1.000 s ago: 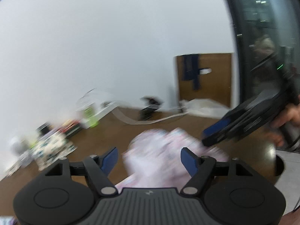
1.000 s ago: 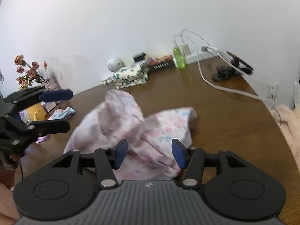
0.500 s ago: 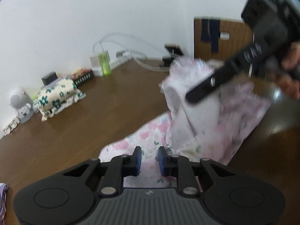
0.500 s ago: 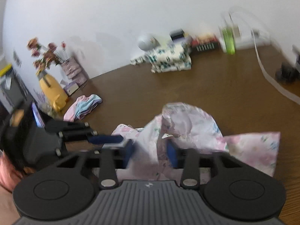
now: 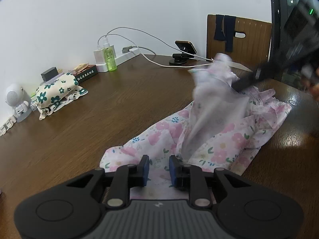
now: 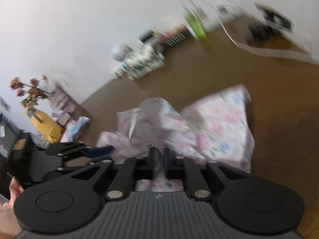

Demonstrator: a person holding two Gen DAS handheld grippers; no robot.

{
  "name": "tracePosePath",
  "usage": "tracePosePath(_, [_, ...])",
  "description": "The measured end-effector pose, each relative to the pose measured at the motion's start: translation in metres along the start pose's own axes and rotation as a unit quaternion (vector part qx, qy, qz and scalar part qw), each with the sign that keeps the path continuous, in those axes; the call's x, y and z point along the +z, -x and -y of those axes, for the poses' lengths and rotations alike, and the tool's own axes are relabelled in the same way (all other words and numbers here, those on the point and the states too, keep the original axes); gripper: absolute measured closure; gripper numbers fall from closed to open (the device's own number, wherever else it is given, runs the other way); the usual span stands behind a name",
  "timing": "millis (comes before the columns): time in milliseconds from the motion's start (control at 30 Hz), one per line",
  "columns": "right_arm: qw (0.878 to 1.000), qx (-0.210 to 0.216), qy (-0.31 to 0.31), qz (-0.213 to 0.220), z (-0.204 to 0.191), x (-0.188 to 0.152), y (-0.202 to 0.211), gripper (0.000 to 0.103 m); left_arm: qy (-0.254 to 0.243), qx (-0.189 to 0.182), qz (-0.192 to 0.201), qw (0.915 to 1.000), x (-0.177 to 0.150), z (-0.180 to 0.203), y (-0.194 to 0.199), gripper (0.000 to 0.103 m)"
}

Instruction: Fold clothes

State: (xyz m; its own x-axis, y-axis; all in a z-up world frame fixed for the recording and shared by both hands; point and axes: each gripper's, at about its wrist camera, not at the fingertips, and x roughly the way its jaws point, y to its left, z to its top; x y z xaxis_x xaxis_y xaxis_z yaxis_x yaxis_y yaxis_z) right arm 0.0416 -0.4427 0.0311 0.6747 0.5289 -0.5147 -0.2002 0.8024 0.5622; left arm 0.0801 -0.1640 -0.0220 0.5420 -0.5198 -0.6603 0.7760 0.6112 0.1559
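Across the brown table [image 5: 99, 107], each hand-held gripper, left [image 5: 159, 170] and right [image 6: 159, 160], pinches the floral garment [image 5: 215, 137].

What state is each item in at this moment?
Pink garment: unfolded, crumpled, one part lifted off the table.
Left gripper: narrowly parted around the garment's near edge.
Right gripper: shut on lifted fabric, blurred.
Floral cloth: folded, by the wall.
Green bottle: upright.

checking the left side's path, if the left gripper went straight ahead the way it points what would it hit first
Most likely the pink floral garment itself: the left gripper sits low over its near edge, and the raised fold held by the right gripper stands right ahead. Depth is hard to judge in the fisheye view.
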Motion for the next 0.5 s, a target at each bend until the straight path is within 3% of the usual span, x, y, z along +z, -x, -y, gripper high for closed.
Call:
tracePosePath(33, [1.000,-0.001,0.019,0.007,-0.009,0.004,0.002,0.066,-0.003,0.001,0.000,1.0000,0.000,0.001,0.000,0.082])
tracePosePath(67, [0.999,-0.009,0.040,0.006,-0.018,0.008,-0.001,0.060,-0.005,0.002,0.001,1.0000,0.000,0.002,0.000,0.082])
tracePosePath(167, [0.994,-0.031,0.105,0.005,-0.044,0.020,-0.009,0.059,-0.015,0.008,0.004,0.9998,0.001,0.007,0.002,0.081])
tracePosePath(300, [0.981,-0.075,0.177,-0.013,-0.068,0.033,-0.033,0.056,-0.033,0.025,0.020,0.9989,0.006,0.014,0.009,0.071])
tracePosePath(333, [0.979,-0.086,0.184,-0.027,-0.068,0.033,-0.043,0.058,-0.034,0.028,0.026,0.9987,0.007,0.015,0.012,0.067])
tracePosePath(400, [0.979,-0.092,0.175,-0.054,-0.059,0.032,-0.054,0.092,-0.034,0.032,0.037,0.9983,0.008,0.013,0.018,0.066])
tracePosePath(433, [0.982,-0.084,0.160,-0.058,-0.052,0.031,-0.053,0.102,-0.031,0.034,0.040,0.9981,0.008,0.011,0.020,0.066])
tracePosePath(500, [0.989,-0.067,0.123,-0.046,-0.038,0.029,-0.041,0.102,-0.025,0.037,0.045,0.9980,0.009,0.006,0.022,0.066])
